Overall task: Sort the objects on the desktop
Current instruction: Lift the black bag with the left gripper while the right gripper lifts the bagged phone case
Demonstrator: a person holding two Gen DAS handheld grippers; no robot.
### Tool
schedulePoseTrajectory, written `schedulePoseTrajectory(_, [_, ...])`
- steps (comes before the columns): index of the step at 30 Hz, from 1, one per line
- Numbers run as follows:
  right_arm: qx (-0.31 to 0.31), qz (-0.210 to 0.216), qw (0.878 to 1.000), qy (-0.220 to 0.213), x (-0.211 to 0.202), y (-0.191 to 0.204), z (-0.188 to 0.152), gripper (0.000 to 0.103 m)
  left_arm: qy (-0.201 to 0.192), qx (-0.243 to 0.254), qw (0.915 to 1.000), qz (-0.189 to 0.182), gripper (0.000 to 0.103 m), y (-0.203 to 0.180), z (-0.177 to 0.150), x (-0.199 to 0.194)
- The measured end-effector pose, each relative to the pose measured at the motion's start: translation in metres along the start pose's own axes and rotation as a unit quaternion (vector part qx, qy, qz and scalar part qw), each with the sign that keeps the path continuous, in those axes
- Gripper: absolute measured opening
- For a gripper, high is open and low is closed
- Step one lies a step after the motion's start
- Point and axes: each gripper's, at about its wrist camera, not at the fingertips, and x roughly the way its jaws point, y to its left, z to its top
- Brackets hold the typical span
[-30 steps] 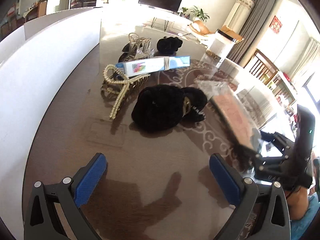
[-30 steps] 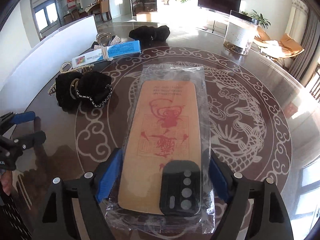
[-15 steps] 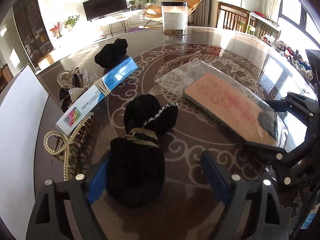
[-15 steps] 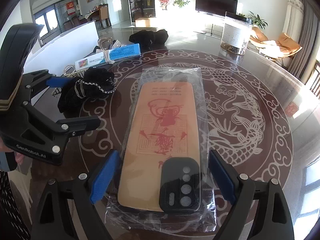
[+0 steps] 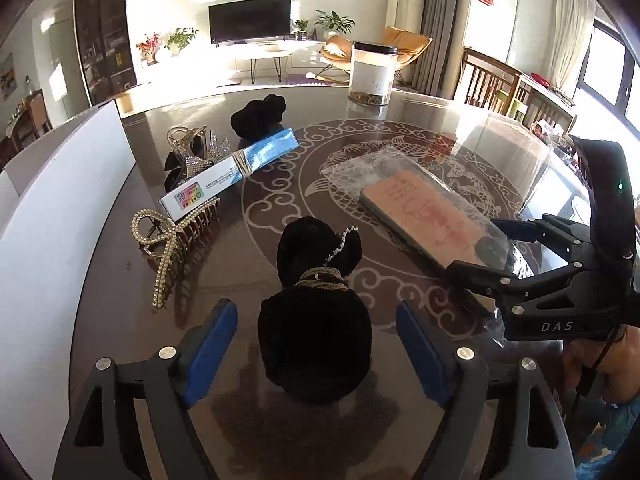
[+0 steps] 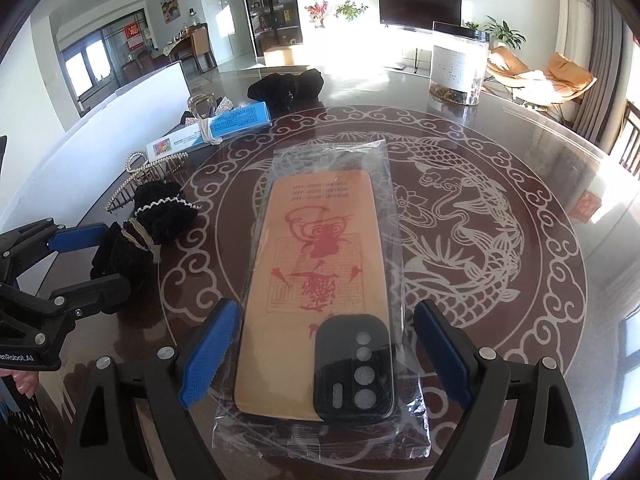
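Observation:
My left gripper (image 5: 316,348) is open, its blue pads on either side of the near end of a black fuzzy scrunchie bundle (image 5: 316,320) tied with a gold band; it also shows in the right wrist view (image 6: 136,236). My right gripper (image 6: 324,356) is open and straddles the near end of a tan phone case in a clear plastic bag (image 6: 316,280), which lies flat on the table; the case also shows in the left wrist view (image 5: 424,216).
On the glass table (image 5: 280,216) lie a pearl hair claw (image 5: 172,240), a blue and white box (image 5: 232,168), a rhinestone bow clip (image 5: 192,152), another black scrunchie (image 5: 260,116) and a clear jar (image 5: 372,74). A white board (image 5: 60,200) stands along the left.
My left gripper has swung round and closed in on the black scrunchie bundle, which now lies between its open pads. The right gripper has stayed around the bagged phone case.

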Motion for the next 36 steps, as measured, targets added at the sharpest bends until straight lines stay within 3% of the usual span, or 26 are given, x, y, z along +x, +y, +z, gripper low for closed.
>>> schedulePoseTrajectory(6, [-0.004,-0.017,1.000,-0.017,-0.006,0.002,0.000,0.090,0.011,0.001,0.9998,0.018,0.084,-0.005,0.009,0.020])
schedulePoseTrajectory(11, [-0.001,-0.023,0.999,-0.030,-0.010,0.001,-0.001,0.090,0.021,-0.013,0.9993,0.028,0.083,-0.004,-0.003,0.037])
schedulePoseTrajectory(15, [0.022,-0.018,0.998,-0.056,-0.019,-0.008,-0.003,0.090,0.023,0.007,0.9993,0.030,0.086,-0.012,-0.007,0.038])
schedulePoseTrajectory(18, [0.043,-0.026,0.994,-0.096,-0.034,-0.014,-0.008,0.095,0.026,0.008,0.9993,0.024,0.094,-0.011,-0.007,0.039])
schedulePoseTrajectory(19, [0.049,-0.036,0.992,-0.109,-0.039,-0.015,-0.009,0.103,0.028,0.010,0.9992,0.026,0.094,-0.012,-0.007,0.040])
schedulePoseTrajectory(21, [0.054,-0.052,0.990,-0.122,-0.044,-0.016,-0.010,0.103,0.028,0.008,0.9992,0.028,0.096,-0.011,-0.007,0.040])
schedulePoseTrajectory(36, [0.029,-0.083,0.989,-0.122,-0.045,-0.007,-0.009,0.103,0.036,0.000,0.9987,0.036,0.103,-0.011,-0.007,0.041])
